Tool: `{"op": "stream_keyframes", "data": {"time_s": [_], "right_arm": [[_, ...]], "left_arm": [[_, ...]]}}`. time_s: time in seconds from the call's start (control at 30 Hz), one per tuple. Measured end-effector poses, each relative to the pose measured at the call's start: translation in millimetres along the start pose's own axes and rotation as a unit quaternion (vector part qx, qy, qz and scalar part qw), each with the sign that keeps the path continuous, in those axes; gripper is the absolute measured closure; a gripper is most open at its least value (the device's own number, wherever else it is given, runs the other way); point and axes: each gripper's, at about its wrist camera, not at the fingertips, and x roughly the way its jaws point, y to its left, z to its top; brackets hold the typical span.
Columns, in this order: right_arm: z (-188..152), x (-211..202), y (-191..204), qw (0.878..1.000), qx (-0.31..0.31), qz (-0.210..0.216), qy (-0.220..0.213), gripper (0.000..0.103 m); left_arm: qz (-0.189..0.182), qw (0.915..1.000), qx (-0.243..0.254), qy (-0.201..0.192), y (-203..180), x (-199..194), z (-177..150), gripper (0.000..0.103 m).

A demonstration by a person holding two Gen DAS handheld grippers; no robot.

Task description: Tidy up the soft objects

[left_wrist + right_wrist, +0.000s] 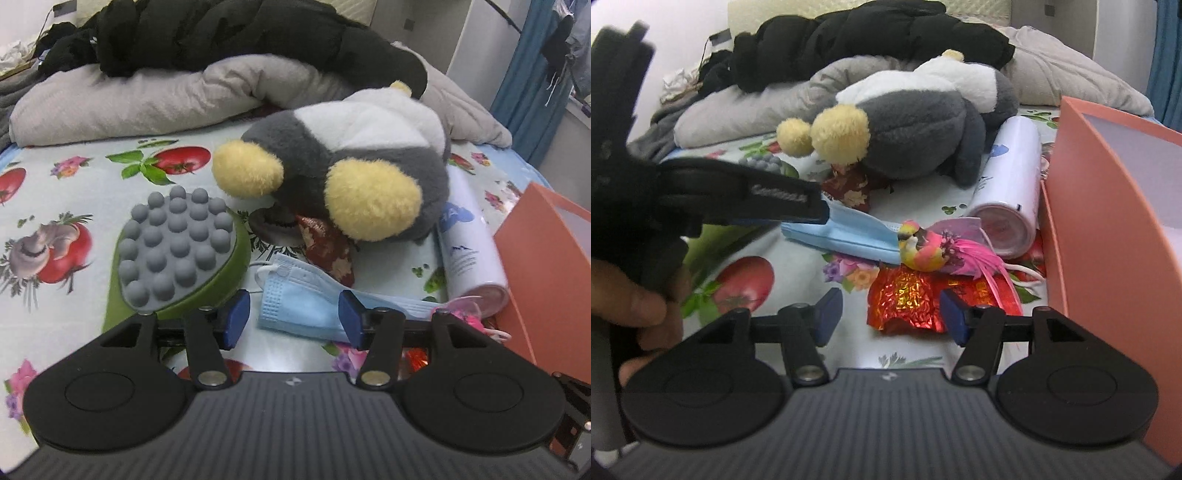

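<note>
We hover our left gripper over the face mask and our right gripper over the red foil packet, jaws open and empty, ready to sort into the orange box.

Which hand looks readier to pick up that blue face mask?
Probably the left. The left gripper has open jaws either side of the blue face mask, while the right gripper hangs over a red foil packet.
</note>
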Motion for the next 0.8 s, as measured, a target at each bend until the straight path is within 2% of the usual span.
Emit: {"op": "stream_keyframes", "data": {"time_s": [0.13, 0.17, 0.2, 0.23, 0.27, 0.3, 0.4, 0.5, 0.6, 0.8], "right_arm": [[-3.8, 13.6, 4.1, 0.999, -0.030, -0.013, 0.009, 0.043], [-4.4, 14.8, 5.4, 0.999, -0.041, -0.018, 0.011, 0.043], [-4.9, 15.5, 6.1, 0.998, -0.050, -0.021, 0.013, 0.047], [-5.7, 15.1, 5.8, 0.998, -0.053, -0.023, 0.014, 0.055], [-6.2, 14.3, 4.7, 0.998, -0.052, -0.022, 0.014, 0.057], [-6.3, 13.4, 4.1, 0.998, -0.054, -0.021, 0.014, 0.059], [-6.7, 10.4, 4.4, 0.998, -0.058, -0.017, 0.013, 0.062], [-6.6, 1.9, 5.8, 0.998, -0.060, -0.008, 0.011, 0.063], [-6.5, -11.4, 7.0, 0.998, -0.063, 0.000, 0.006, 0.063], [-11.8, -41.7, 11.8, 0.997, -0.074, 0.021, 0.003, 0.063]], "left_arm": [[0.009, 0.9999, -0.005, 0.007, 0.7, 17.8, 0.0, 0.044], [0.009, 0.9999, -0.006, 0.008, 1.0, 20.8, -0.5, 0.047], [0.009, 0.9999, -0.005, 0.008, 1.4, 23.1, -1.3, 0.057], [0.009, 0.9999, -0.002, 0.008, 1.8, 24.7, -2.6, 0.062], [0.008, 0.9999, -0.001, 0.009, 2.1, 26.5, -3.5, 0.068], [0.007, 0.9999, -0.001, 0.012, 2.6, 27.9, -4.6, 0.078], [0.013, 0.9998, -0.001, 0.012, 3.7, 26.0, -6.4, 0.091], [0.011, 0.9999, -0.005, 0.008, 4.8, 17.7, -7.2, 0.097], [0.021, 0.9998, 0.003, -0.007, 2.3, -0.6, -10.0, 0.098], [0.034, 0.9986, -0.036, -0.021, 12.6, -47.9, -28.3, 0.098]]}}
